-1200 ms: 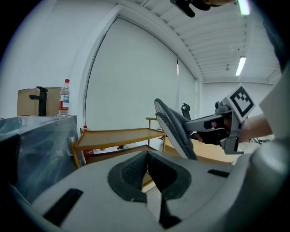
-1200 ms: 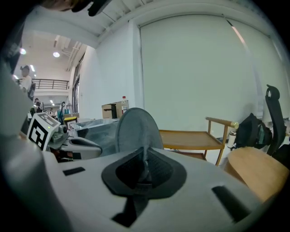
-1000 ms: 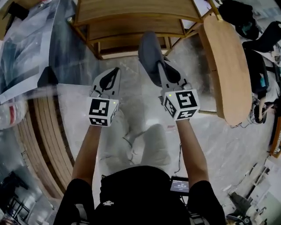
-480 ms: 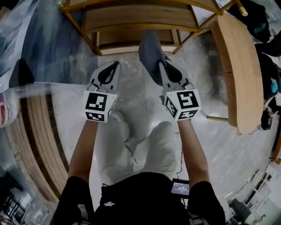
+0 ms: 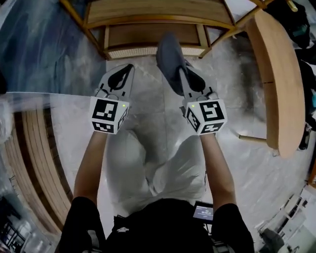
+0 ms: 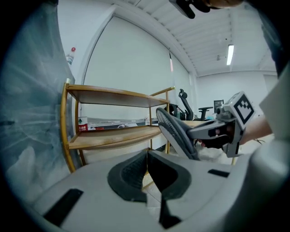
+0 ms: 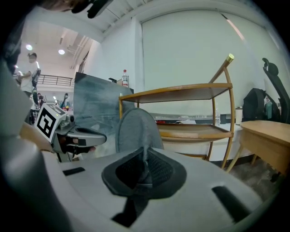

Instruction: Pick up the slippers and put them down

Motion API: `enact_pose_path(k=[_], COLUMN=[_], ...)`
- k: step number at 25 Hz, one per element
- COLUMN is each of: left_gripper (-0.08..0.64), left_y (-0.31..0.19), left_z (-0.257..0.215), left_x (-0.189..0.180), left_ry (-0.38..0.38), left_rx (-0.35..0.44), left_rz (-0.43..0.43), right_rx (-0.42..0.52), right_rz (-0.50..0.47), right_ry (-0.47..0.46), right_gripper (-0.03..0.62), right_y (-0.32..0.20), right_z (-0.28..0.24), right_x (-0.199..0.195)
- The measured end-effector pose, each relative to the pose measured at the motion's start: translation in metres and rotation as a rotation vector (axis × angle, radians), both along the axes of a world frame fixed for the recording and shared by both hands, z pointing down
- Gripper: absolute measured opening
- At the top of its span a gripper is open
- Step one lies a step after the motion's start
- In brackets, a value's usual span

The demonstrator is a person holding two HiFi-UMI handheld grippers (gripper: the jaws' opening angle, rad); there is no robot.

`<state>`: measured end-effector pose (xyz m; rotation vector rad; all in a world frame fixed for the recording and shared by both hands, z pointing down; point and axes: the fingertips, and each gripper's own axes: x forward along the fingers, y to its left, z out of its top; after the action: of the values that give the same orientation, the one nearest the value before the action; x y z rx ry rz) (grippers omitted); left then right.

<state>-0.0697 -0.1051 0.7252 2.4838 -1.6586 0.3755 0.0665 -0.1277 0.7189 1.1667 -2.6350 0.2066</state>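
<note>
Right claw (image 5: pixel 185 82): clamped on one grey slipper (image 5: pixel 169 57), held above the floor (image 5: pixel 148 106) before the wooden shelf (image 5: pixel 158 20). Left claw (image 5: pixel 120 80): jaws together, empty.

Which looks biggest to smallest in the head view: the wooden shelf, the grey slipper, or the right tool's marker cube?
1. The wooden shelf, though cropped at the frame's top.
2. The grey slipper.
3. The marker cube, smallest despite sitting nearest the camera.
</note>
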Motion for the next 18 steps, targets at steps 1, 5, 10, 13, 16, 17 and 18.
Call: enact_pose_path(k=[1, 5, 10, 13, 16, 17, 18], left_gripper=[0.005, 0.006, 0.006, 0.006, 0.006, 0.005, 0.005], left_y=[-0.001, 0.000, 0.005, 0.007, 0.009, 0.010, 0.010], left_z=[0.007, 0.031, 0.056, 0.071, 0.084, 0.089, 0.094], left_x=[-0.001, -0.009, -0.012, -0.013, -0.013, -0.012, -0.010], left_ry=[0.000, -0.007, -0.007, -0.009, 0.012, 0.008, 0.000], left_rx=[0.002, 0.005, 0.000, -0.003, -0.016, -0.020, -0.025], left_rz=[0.003, 0.000, 0.012, 0.017, 0.026, 0.032, 0.039], right_rx=[0.001, 0.005, 0.012, 0.011, -0.005, -0.012, -0.018], right_rz=[-0.001, -0.014, -0.026, -0.035, -0.042, -0.042, -0.042], right_ry=[0.002, 0.006, 0.003, 0.004, 0.011, 0.013, 0.018], right_gripper=[0.005, 0.005, 0.005, 0.005, 0.005, 0.005, 0.005], right_y=[0.000, 0.001, 0.003, 0.003, 0.004, 0.004, 0.003], right_z=[0.008, 0.034, 0.059, 0.072, 0.089, 0.095, 0.101], right_x=[-0.001, -0.004, -0.009, -0.014, -0.015, -0.014, -0.012])
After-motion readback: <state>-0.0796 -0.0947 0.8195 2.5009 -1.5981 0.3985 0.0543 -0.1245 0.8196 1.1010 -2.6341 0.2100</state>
